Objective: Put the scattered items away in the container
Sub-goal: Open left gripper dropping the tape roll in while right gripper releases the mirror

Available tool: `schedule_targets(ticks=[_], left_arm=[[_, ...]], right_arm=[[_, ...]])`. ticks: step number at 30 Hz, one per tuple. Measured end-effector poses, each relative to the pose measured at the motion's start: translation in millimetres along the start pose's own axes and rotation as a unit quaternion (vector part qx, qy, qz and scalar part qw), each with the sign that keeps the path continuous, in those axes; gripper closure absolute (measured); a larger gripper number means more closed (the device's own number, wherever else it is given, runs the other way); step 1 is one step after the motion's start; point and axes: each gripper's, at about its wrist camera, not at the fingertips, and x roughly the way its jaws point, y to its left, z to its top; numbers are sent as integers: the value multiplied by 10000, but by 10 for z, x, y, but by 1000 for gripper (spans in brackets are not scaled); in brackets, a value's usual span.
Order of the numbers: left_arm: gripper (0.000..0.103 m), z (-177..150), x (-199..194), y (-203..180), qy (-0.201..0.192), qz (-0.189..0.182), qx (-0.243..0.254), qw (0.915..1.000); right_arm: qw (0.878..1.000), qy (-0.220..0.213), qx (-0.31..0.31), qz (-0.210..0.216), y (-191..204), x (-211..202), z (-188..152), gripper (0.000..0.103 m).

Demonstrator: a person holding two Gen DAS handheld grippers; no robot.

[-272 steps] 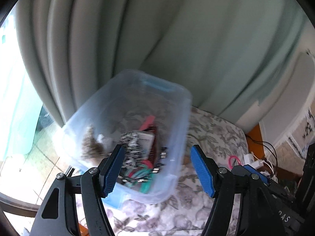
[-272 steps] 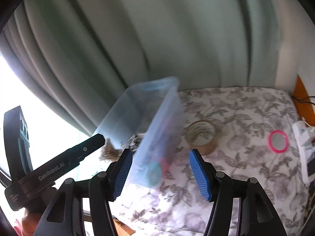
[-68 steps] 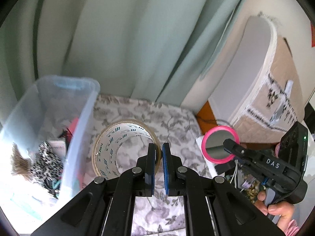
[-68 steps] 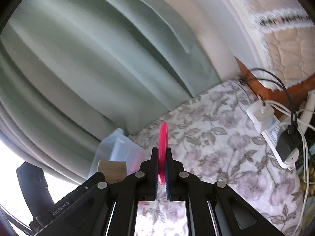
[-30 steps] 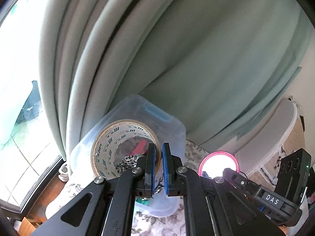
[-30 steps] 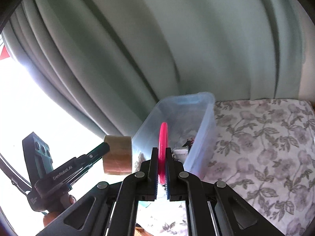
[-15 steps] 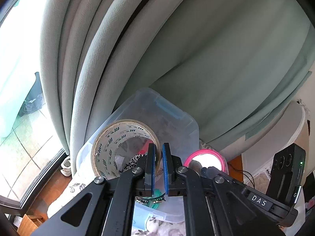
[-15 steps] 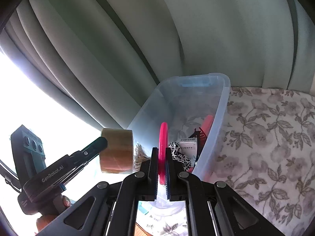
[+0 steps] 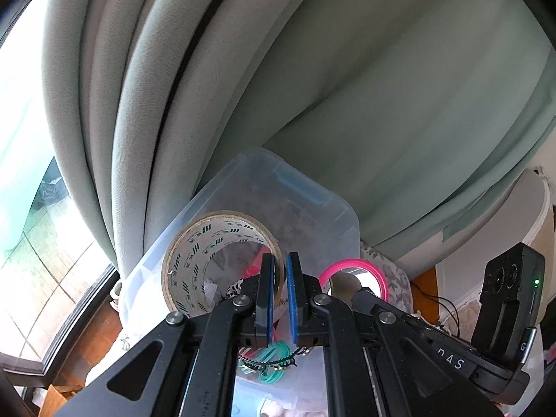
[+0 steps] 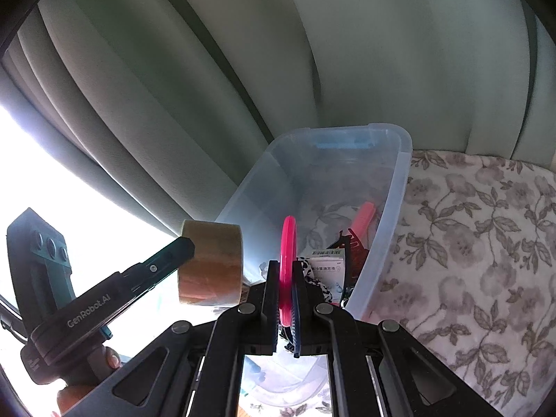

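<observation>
My left gripper (image 9: 280, 286) is shut on the rim of a brown tape roll (image 9: 194, 260) and holds it above the near left part of a clear plastic bin (image 9: 312, 205). The roll (image 10: 210, 264) and left gripper (image 10: 184, 246) also show in the right wrist view. My right gripper (image 10: 286, 290) is shut on a round pink-framed mirror (image 10: 288, 243), edge on, over the bin (image 10: 399, 187). The mirror (image 9: 354, 272) shows beside the bin in the left wrist view. The bin holds a pink comb (image 10: 363, 219), a printed packet (image 10: 328, 264), patterned fabric and teal hair ties (image 9: 271, 361).
Grey-green curtains (image 9: 312, 87) hang close behind the bin. A floral cloth (image 10: 486, 243) covers the surface to the bin's right. A bright window (image 9: 24, 173) is at the left. A padded headboard and cables (image 9: 444, 305) are at the far right.
Both grippers have moved closer over the bin with the tape roll and the mirror still held. The mirror now sits nearer the bin's rim.
</observation>
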Motion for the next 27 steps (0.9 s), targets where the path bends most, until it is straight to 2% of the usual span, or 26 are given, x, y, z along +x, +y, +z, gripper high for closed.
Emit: schedule_targets(ticks=[15,17,22,27], left_arm=[[95,-19,32,-126,14,8,94,10000],[90,-29,27,-165,20,4,149,9999],[86,-53,11,-182,66,22,156,9999],[75,-52,-45,-135,60,48,142,9999]], right_arm=[[10000,61,-28,-4,-6,-14,14,93],[10000,49,-53,-20,-5,-11,6,93],[9999,20,-89,-46,-12,-20,-5,93],[9999,48,-75,-79,-15,-27,-21,93]])
